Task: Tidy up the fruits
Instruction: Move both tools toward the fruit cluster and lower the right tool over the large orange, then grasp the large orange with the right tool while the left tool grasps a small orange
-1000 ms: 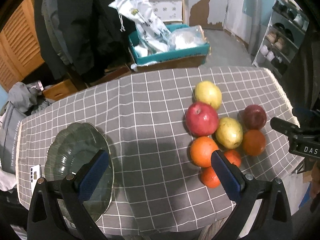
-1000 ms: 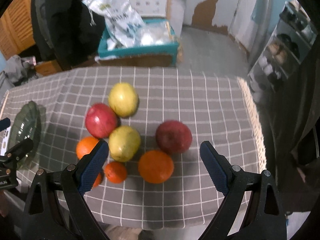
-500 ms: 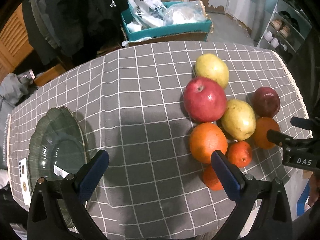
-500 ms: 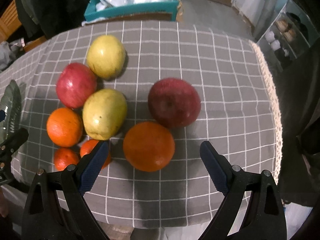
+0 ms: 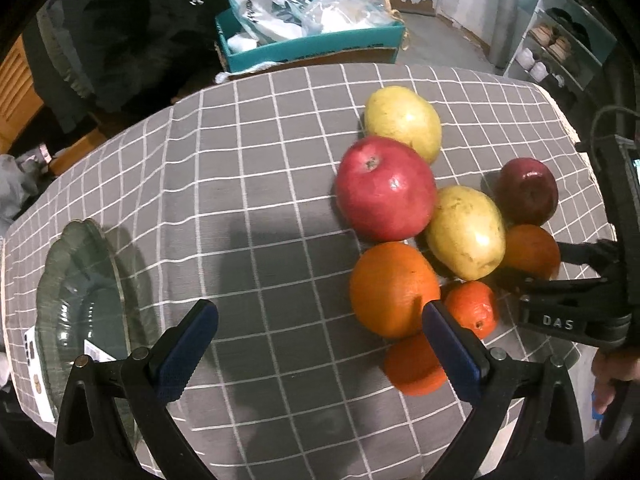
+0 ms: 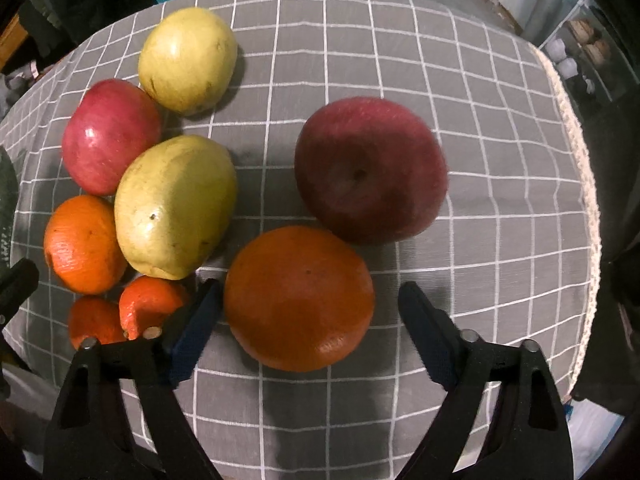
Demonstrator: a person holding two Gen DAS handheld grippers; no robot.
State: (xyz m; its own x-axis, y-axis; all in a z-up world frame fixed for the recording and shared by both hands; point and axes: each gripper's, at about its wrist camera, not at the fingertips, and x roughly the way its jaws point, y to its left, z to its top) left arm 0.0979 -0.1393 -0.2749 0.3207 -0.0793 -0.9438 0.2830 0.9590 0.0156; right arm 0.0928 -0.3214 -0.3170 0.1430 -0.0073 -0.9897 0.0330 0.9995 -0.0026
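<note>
Several fruits lie clustered on the grey checked cloth (image 5: 260, 200). My right gripper (image 6: 308, 286) points down over a large orange (image 6: 298, 298), its jaws closing with the orange between them; a gap still shows at the right pad (image 6: 424, 332). Behind the orange sits a dark red apple (image 6: 370, 170). To its left are two yellow pears (image 6: 176, 206), a red apple (image 6: 110, 136), another orange (image 6: 82, 244) and two tangerines (image 6: 150, 304). My left gripper (image 5: 320, 308) hangs open over bare cloth, between a green glass plate (image 5: 52, 264) and the orange (image 5: 394, 290).
A teal box (image 5: 312, 46) stuffed with plastic bags stands on the floor beyond the table. A shoe rack (image 5: 560, 40) is at the far right. The cloth's fringed edge (image 6: 580, 160) runs close to the right of the fruits. A white card (image 5: 30, 356) lies by the plate.
Both grippers have come down closer to the table, so the fruits look larger. The right jaws have narrowed around the large orange. The left jaws stay wide.
</note>
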